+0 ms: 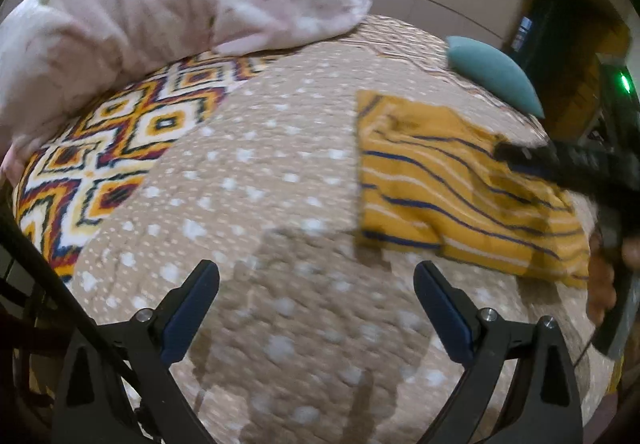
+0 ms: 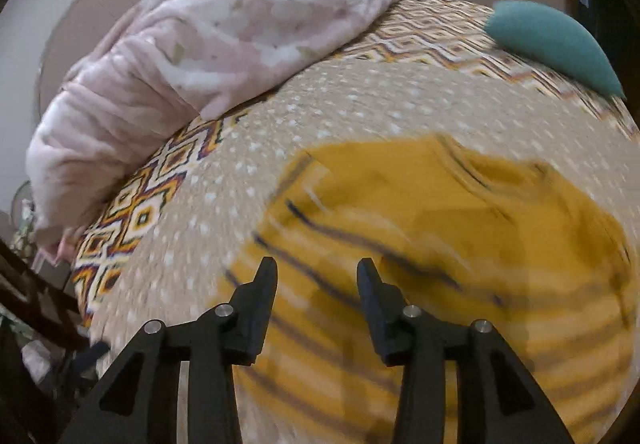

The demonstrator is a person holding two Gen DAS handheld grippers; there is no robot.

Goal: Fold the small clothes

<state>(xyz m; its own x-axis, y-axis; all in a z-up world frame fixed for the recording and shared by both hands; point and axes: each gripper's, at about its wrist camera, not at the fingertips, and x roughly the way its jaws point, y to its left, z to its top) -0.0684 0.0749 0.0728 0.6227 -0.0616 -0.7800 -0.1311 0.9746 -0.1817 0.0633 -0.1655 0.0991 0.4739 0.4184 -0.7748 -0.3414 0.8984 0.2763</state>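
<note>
My left tool [image 1: 316, 286] hangs wide open over bare bedspread [image 1: 256, 180], nothing between the pads. My right tool [image 2: 317, 272] is partly open above the near side of the yellow striped shirt [image 2: 420, 244], jaws apart with nothing pinched between them; view blurry, so I can't say for sure whether the tips brush the fabric. The shirt lies on the bed, already doubled over by the look of it, well right of my left tool.

Handling guess: thin, light, floppy cloth, not fragile, will sag and drag on the quilt. Take it by a hem or corner, a pinch through all layers at an edge, not mid-panel, or only the top layer lifts. Both corners at once would keep the fold square.

Farther back, a teal cushion [image 2: 560, 44] at right and a pink blanket [image 2: 208, 56] heaped at left, both clear of the shirt.
</note>
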